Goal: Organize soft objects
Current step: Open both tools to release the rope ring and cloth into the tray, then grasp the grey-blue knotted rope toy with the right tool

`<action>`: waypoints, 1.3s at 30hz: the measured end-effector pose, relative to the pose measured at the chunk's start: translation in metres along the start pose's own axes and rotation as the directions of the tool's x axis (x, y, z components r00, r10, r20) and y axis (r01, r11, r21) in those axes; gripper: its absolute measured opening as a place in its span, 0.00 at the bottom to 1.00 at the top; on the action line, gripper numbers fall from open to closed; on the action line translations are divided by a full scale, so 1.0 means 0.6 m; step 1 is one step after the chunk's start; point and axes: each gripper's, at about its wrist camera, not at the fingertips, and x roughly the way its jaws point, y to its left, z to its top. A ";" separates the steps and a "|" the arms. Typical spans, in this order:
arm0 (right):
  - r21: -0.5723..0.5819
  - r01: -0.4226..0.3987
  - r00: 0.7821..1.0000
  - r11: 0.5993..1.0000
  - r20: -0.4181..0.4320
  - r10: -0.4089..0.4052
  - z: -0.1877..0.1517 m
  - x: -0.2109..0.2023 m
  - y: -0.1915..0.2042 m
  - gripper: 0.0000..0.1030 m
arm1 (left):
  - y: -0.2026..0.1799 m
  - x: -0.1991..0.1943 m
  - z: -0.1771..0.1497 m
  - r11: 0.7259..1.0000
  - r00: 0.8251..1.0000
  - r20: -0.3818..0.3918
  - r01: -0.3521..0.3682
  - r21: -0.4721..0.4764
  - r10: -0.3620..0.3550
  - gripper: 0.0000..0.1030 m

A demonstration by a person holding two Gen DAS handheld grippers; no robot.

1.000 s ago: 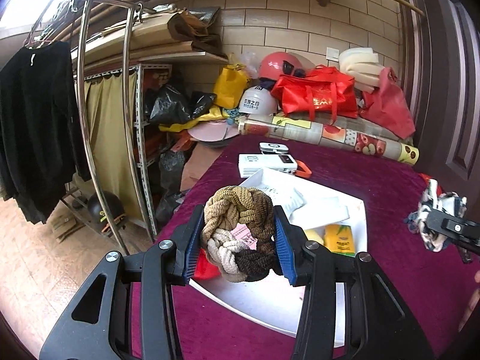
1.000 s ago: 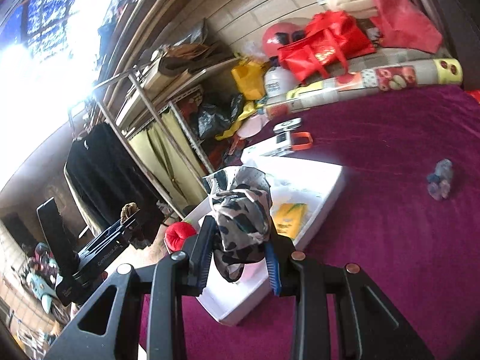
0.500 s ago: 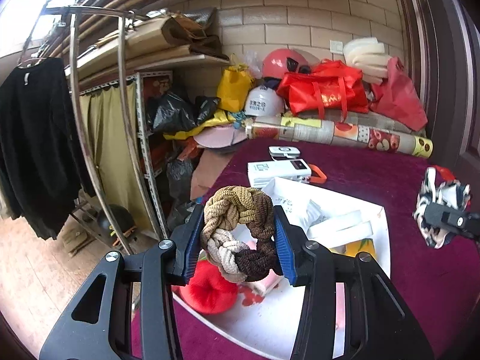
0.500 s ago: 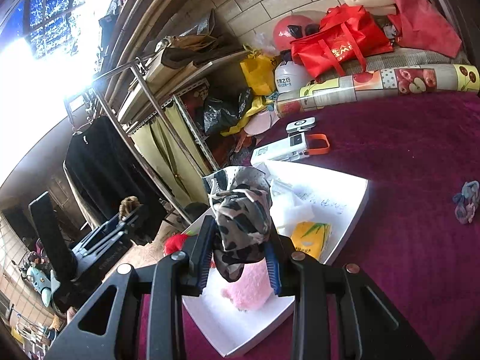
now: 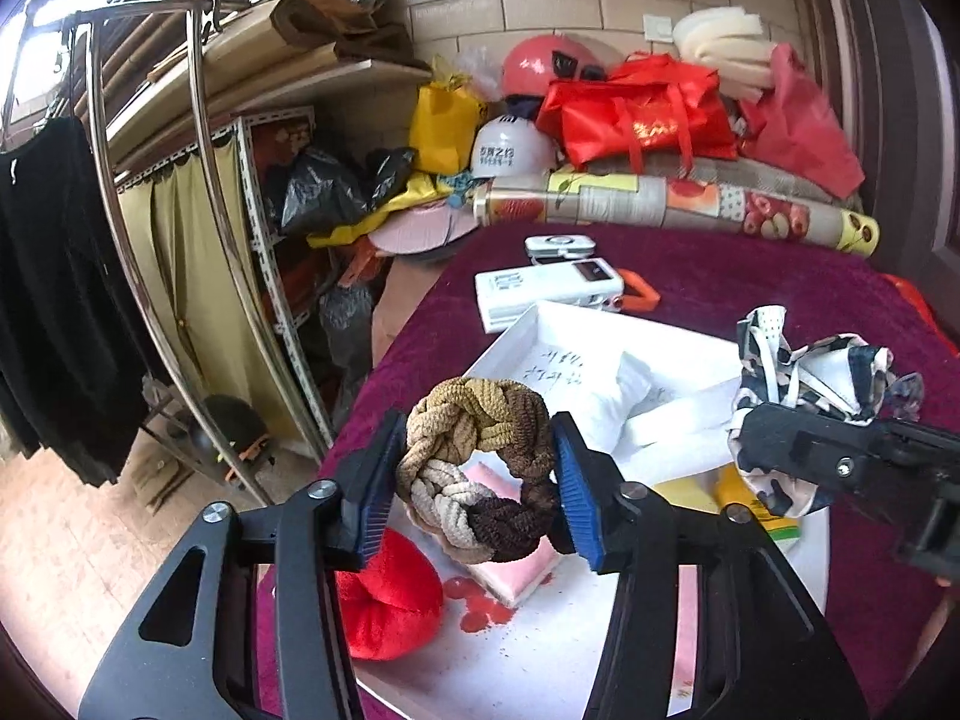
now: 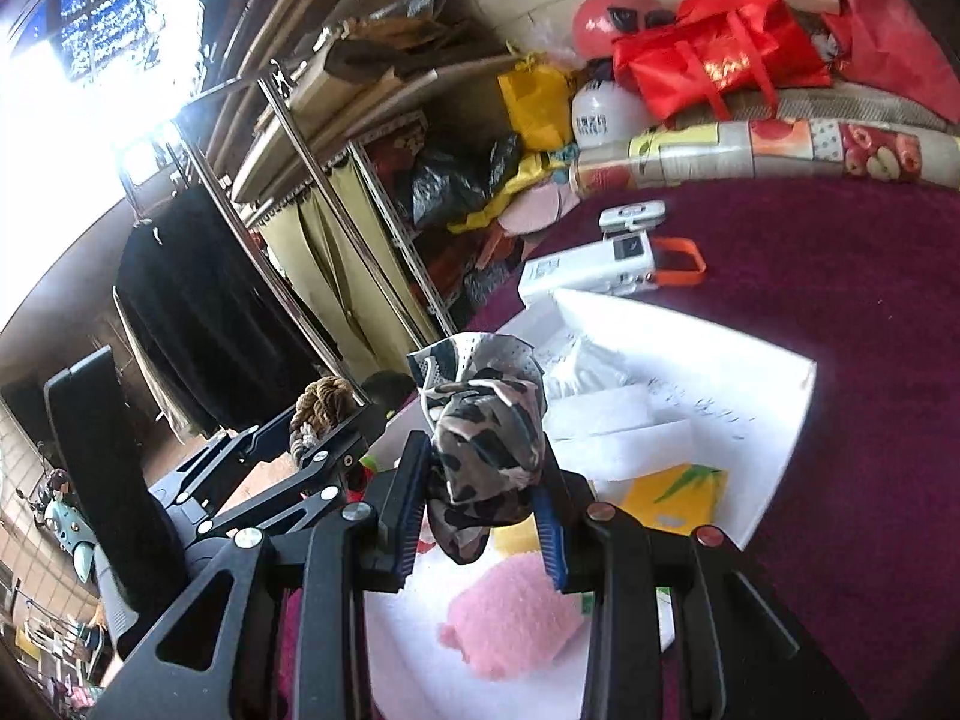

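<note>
My left gripper [image 5: 474, 480] is shut on a braided brown, tan and cream hair scrunchie [image 5: 480, 450], held above the near left part of a white tray [image 5: 528, 324]. My right gripper [image 6: 483, 501] is shut on a crumpled camouflage cloth [image 6: 486, 450], held over the same tray [image 6: 774, 372]; it also shows in the left wrist view [image 5: 804, 468]. In the tray lie a red plush [image 5: 384, 594], a pink sponge [image 5: 510, 570], a pink fuzzy pad [image 6: 510, 618], white packets [image 5: 606, 402] and a yellow packet [image 6: 672, 498].
The tray sits on a purple velvet table [image 5: 750, 294]. A white power bank with an orange strap [image 5: 552, 288] and a small white device [image 5: 558, 245] lie behind it. A rolled patterned mat [image 5: 672, 204], red bags and helmets line the back. Shelves and a clothes rail [image 5: 138, 228] stand left.
Both grippers have drawn back and in over the tray with their loads. The red plush and pink sponge have come into the left wrist view; the right gripper is closer to the left one.
</note>
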 end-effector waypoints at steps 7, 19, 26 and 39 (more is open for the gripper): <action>-0.040 0.070 0.996 0.997 0.059 -0.067 -0.014 0.002 -0.006 1.00 | 0.013 0.009 -0.007 0.999 0.999 0.003 -0.051 -0.009 0.051 1.00; -0.068 0.114 0.985 0.991 0.139 -0.104 -0.024 -0.048 0.002 1.00 | 0.004 -0.028 -0.009 0.998 0.998 0.038 -0.059 -0.020 0.059 1.00; -0.030 0.127 0.978 0.991 0.170 -0.120 -0.025 -0.083 -0.013 1.00 | -0.030 -0.062 -0.006 0.999 0.997 0.069 -0.047 0.016 0.046 1.00; 0.132 0.423 0.841 0.896 0.312 -0.443 -0.010 -0.224 -0.119 1.00 | -0.130 -0.160 -0.015 0.938 0.932 0.113 0.344 0.030 -0.346 1.00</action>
